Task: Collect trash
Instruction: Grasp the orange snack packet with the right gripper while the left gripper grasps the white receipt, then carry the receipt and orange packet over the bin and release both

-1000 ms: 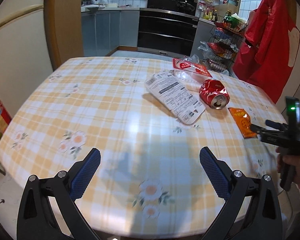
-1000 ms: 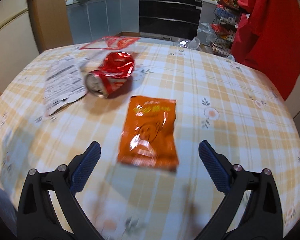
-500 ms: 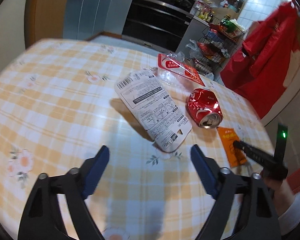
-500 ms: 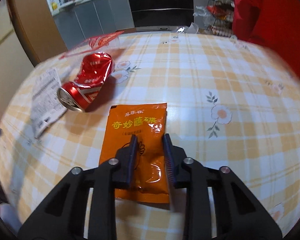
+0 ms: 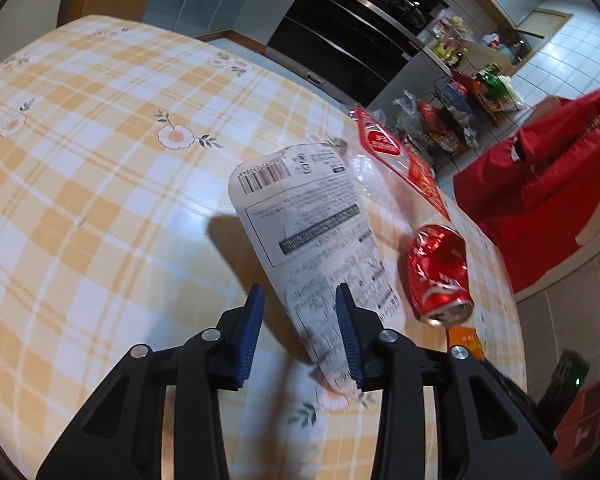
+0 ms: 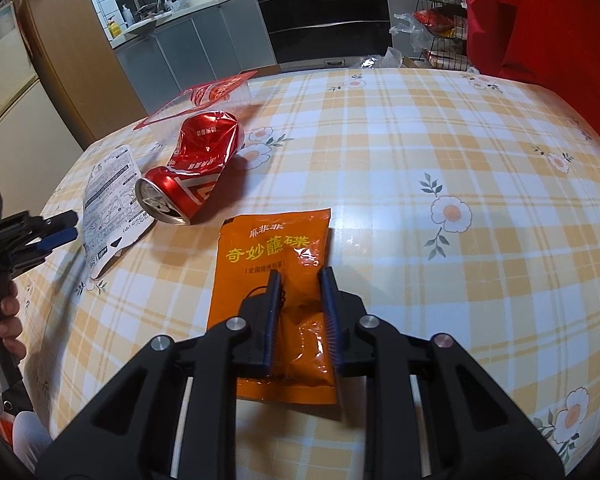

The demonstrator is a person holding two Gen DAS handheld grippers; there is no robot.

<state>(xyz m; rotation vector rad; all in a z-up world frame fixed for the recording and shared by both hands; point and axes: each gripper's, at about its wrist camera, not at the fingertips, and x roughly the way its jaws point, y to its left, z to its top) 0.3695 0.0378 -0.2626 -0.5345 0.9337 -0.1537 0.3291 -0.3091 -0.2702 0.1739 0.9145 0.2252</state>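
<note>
I'm closing my left gripper around the white wrapper running lengthwise away; right gripper is clamping the orange packet.

We see white printed wrapper lying flat, barcode end far; crushed red can on its side just right of it, open mouth toward us; orange sachet flat nearer; clear red-printed bag behind
</note>
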